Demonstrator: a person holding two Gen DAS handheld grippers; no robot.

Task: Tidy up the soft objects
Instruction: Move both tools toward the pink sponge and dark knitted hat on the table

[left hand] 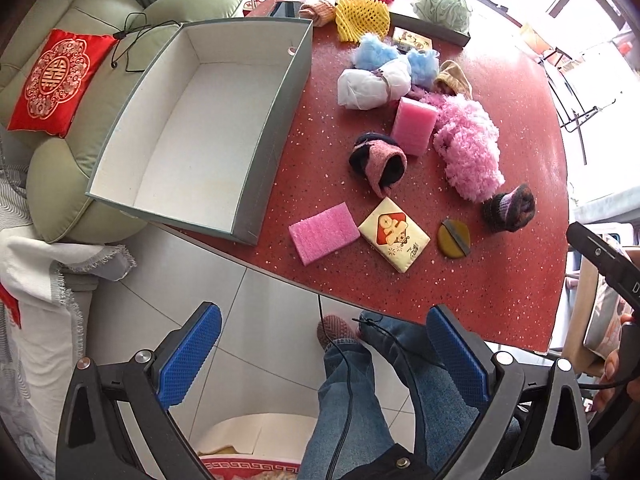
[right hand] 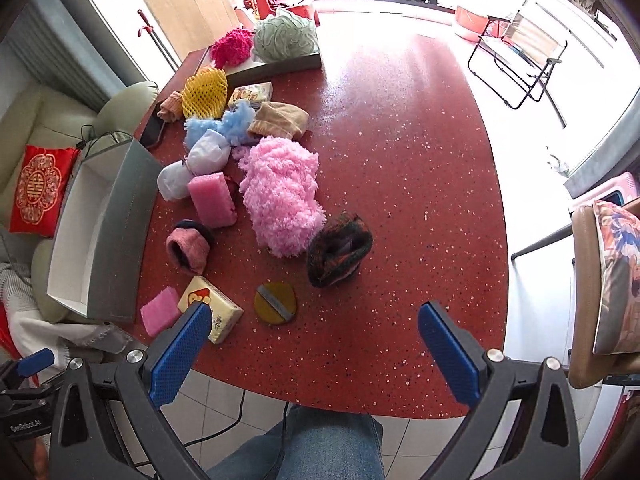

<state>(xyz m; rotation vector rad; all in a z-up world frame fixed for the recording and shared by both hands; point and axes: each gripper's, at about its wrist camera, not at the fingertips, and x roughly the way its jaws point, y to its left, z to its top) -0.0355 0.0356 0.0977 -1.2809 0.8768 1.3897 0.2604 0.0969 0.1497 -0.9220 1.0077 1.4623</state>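
An empty grey box (left hand: 192, 120) with a white inside sits at the left edge of the red table (left hand: 500, 280); it also shows in the right wrist view (right hand: 116, 224). Soft objects lie to its right: a fluffy pink yarn bundle (left hand: 468, 144) (right hand: 280, 196), a pink sponge block (left hand: 414, 124) (right hand: 212, 198), a flat pink sponge (left hand: 322, 232) (right hand: 160, 314), a tissue pack (left hand: 394, 234) (right hand: 212, 306), rolled socks (left hand: 378, 162) (right hand: 188, 248) and a dark knit sock (left hand: 508, 208) (right hand: 338, 250). My left gripper (left hand: 324, 356) is open and empty, off the table's near edge. My right gripper (right hand: 314, 344) is open and empty over the near edge.
A round yellow disc (left hand: 454, 238) (right hand: 276, 302) lies near the tissue pack. A box lid (right hand: 276, 66) at the far side holds a green mesh ball (right hand: 286, 38) and a magenta puff (right hand: 232, 46). A green sofa (left hand: 60, 176) stands left of the table, a folding chair (right hand: 520, 60) far right.
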